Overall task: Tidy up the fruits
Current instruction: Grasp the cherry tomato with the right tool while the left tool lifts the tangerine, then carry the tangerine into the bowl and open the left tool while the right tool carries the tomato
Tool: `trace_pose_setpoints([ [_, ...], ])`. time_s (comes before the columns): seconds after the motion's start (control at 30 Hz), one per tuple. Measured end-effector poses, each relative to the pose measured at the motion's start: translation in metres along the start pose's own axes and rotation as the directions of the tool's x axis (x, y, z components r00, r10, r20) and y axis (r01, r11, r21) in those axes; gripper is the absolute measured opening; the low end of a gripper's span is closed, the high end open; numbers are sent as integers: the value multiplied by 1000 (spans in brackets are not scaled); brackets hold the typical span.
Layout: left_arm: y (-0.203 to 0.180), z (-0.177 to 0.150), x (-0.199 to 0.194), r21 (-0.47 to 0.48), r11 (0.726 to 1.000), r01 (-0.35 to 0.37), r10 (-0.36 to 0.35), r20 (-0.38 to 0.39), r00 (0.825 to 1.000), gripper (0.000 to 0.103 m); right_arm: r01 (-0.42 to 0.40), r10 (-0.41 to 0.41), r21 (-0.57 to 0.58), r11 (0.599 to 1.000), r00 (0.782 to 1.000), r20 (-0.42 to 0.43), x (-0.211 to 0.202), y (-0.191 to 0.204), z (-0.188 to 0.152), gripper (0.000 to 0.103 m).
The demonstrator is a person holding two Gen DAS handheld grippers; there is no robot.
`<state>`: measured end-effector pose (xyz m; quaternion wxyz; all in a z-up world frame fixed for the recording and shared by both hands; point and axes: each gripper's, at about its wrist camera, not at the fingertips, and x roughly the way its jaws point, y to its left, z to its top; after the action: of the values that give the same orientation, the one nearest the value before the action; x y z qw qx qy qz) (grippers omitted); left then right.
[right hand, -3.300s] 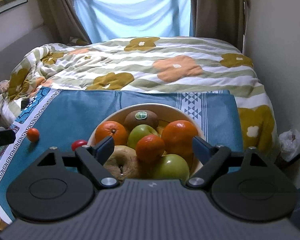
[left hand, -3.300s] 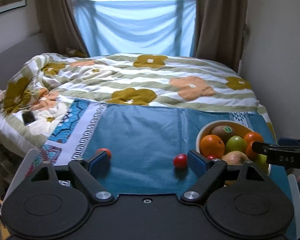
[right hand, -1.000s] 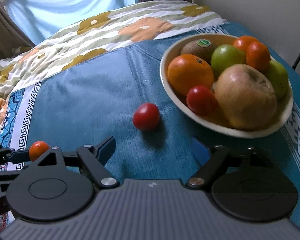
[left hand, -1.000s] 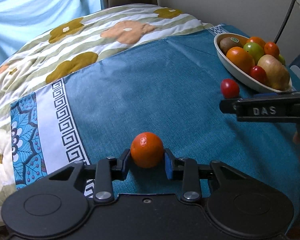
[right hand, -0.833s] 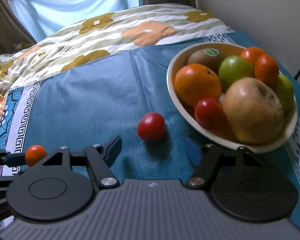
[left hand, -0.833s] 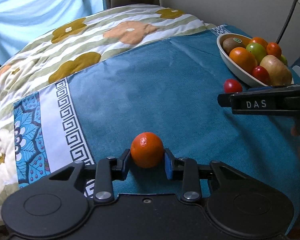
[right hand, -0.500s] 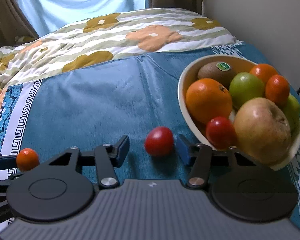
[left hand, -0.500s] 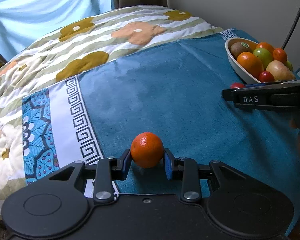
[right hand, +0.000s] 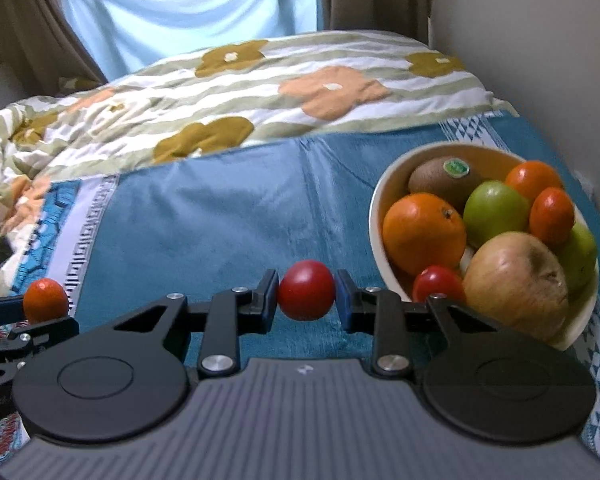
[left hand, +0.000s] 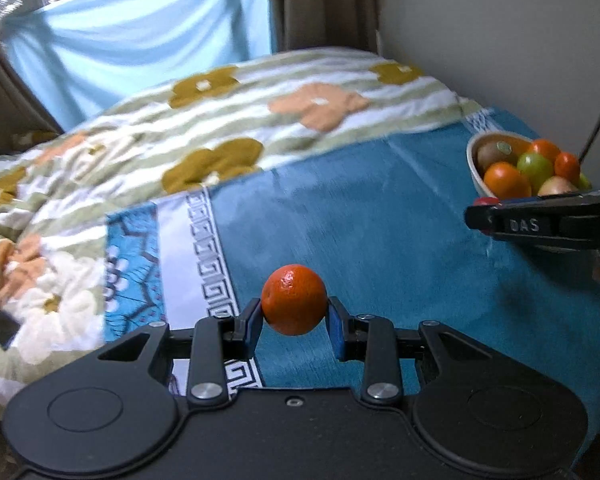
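My right gripper (right hand: 307,306), apart half a second before, had clamped on the red tomato (right hand: 307,290) over the teal cloth (right hand: 228,224), just left of the bowl (right hand: 377,216). My left gripper (left hand: 294,326) stayed clamped on the small orange (left hand: 294,305), raised above that cloth. In the bowl I counted one more tomato (right hand: 437,283), three oranges, two green fruits, one kiwi and one brownish apple; beyond lay the flowered quilt (right hand: 260,88)

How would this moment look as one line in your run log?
left gripper: shut on mandarin | right gripper: shut on tomato | fruit bowl: right, full | next: probably bowl
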<state>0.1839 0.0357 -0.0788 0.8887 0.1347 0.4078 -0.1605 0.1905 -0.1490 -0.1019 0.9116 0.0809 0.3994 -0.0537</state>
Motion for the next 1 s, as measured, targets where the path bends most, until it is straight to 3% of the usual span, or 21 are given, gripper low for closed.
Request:
trace_pose_setpoints([
  [0.33,-26,12,-50,-61,994,-91,97,98,990,38,-74,75,-19,997,995,68,-61,-28,12,45],
  [0.7,-89,48,-75,-74,996,-50,63,175,983,38,-77,80,-28,997,991,109,-108,-92,24,45],
  [1.0,-143,88,-54,-57,998,-1,12,193,981,38,-58,63,-42,997,991,119,-112,-159,47,45],
])
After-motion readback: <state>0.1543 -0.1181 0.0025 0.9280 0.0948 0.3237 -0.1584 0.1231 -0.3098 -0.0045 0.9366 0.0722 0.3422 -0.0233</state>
